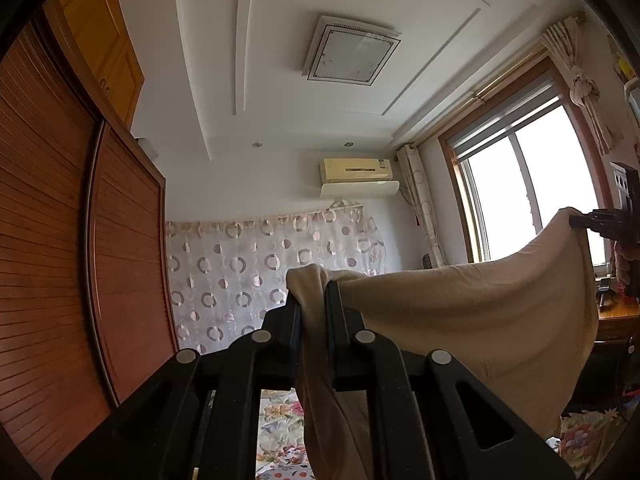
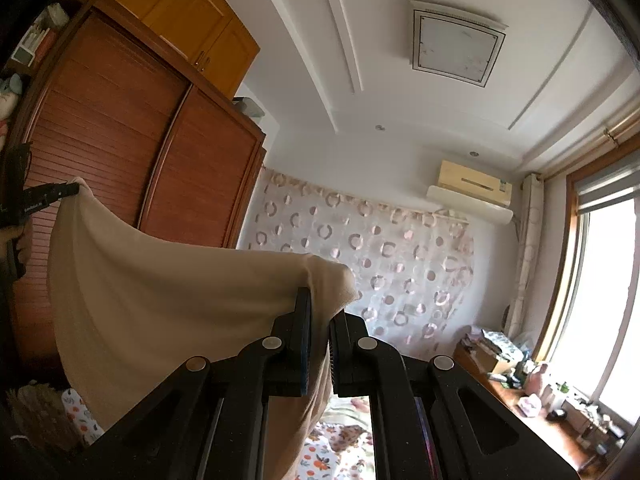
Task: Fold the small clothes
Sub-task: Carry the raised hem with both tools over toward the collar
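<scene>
Two grippers hold one beige garment (image 1: 480, 320) up in the air, spread between them above a floral bedsheet (image 1: 280, 420); the left gripper (image 1: 313, 300) is clenched on one top corner of the cloth, which bunches over its fingertips and hangs down between its fingers; the right gripper (image 2: 320, 312) is likewise clamped on the opposite corner, the fabric pinched between its two black fingers (image 2: 302, 320); in each wrist view the other gripper shows at the far edge, pinching its corner so the top hem sags in a shallow curve; a brown louvred wardrobe (image 2: 120, 140) stands behind, a wall air conditioner (image 1: 356, 170) hangs above a circle-patterned curtain (image 1: 260, 272), and a window (image 1: 540, 184) glows at the right; small white lettering on the left gripper's side and the air conditioner's label are too small to read.
</scene>
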A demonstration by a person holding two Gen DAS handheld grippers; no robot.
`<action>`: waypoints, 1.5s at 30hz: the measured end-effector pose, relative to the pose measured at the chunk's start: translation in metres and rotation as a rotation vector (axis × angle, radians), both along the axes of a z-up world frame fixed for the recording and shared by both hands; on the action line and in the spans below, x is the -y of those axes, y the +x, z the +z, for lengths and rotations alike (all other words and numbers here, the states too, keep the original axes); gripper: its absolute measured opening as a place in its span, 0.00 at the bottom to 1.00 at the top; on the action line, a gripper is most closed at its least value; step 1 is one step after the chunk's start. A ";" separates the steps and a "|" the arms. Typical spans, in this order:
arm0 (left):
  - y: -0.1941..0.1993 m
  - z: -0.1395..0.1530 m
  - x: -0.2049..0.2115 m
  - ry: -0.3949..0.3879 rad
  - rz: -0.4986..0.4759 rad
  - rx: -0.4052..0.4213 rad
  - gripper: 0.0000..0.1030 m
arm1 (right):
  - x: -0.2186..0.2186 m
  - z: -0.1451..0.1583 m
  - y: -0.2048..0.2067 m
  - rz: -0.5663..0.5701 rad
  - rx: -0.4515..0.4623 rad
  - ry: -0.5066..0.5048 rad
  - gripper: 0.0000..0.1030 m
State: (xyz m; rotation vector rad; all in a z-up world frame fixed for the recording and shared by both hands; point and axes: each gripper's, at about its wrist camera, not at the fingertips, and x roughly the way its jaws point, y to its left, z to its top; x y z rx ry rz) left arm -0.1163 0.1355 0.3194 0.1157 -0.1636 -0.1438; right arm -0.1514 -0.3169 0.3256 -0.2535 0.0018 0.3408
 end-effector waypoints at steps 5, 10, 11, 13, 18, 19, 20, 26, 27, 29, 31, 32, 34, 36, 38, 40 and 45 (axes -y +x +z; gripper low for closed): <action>0.018 -0.006 0.000 0.014 0.023 -0.025 0.11 | 0.011 -0.018 0.023 -0.017 -0.020 -0.018 0.07; 0.068 -0.034 0.001 0.033 0.063 -0.102 0.11 | 0.006 -0.040 0.071 -0.002 -0.135 -0.018 0.07; 0.082 -0.043 -0.001 0.028 0.062 -0.129 0.11 | 0.004 -0.048 0.083 0.003 -0.158 -0.019 0.07; 0.112 -0.067 -0.004 0.022 0.074 -0.183 0.11 | 0.001 -0.072 0.113 0.014 -0.214 -0.015 0.07; 0.205 -0.146 -0.016 0.004 0.095 -0.311 0.11 | -0.009 -0.150 0.204 -0.009 -0.403 -0.051 0.07; 0.221 -0.160 -0.017 0.000 0.104 -0.343 0.11 | -0.011 -0.167 0.222 -0.019 -0.422 -0.065 0.07; 0.244 -0.179 -0.020 -0.011 0.108 -0.376 0.11 | -0.012 -0.182 0.239 -0.023 -0.456 -0.065 0.07; 0.327 -0.229 -0.021 -0.016 0.117 -0.511 0.11 | -0.018 -0.234 0.332 -0.043 -0.505 -0.075 0.07; 0.340 -0.236 -0.020 -0.014 0.118 -0.532 0.11 | -0.020 -0.239 0.345 -0.042 -0.516 -0.074 0.07; 0.366 -0.251 -0.017 -0.006 0.123 -0.575 0.11 | -0.025 -0.252 0.373 -0.041 -0.546 -0.075 0.07; 0.386 -0.265 -0.015 0.002 0.127 -0.610 0.11 | -0.031 -0.256 0.403 -0.049 -0.569 -0.081 0.07; 0.396 -0.272 -0.014 0.005 0.128 -0.631 0.11 | -0.035 -0.259 0.417 -0.054 -0.578 -0.083 0.07; 0.412 -0.286 -0.014 0.006 0.130 -0.663 0.11 | -0.039 -0.264 0.442 -0.071 -0.604 -0.086 0.07; 0.424 -0.299 -0.014 0.012 0.129 -0.694 0.11 | -0.042 -0.272 0.465 -0.084 -0.628 -0.085 0.07; 0.435 -0.312 -0.013 0.022 0.129 -0.723 0.11 | -0.047 -0.278 0.481 -0.094 -0.653 -0.088 0.07; 0.446 -0.322 -0.013 0.032 0.129 -0.743 0.11 | -0.053 -0.284 0.495 -0.099 -0.674 -0.090 0.07; 0.460 -0.340 -0.014 0.035 0.136 -0.794 0.16 | -0.062 -0.295 0.508 -0.115 -0.718 -0.077 0.07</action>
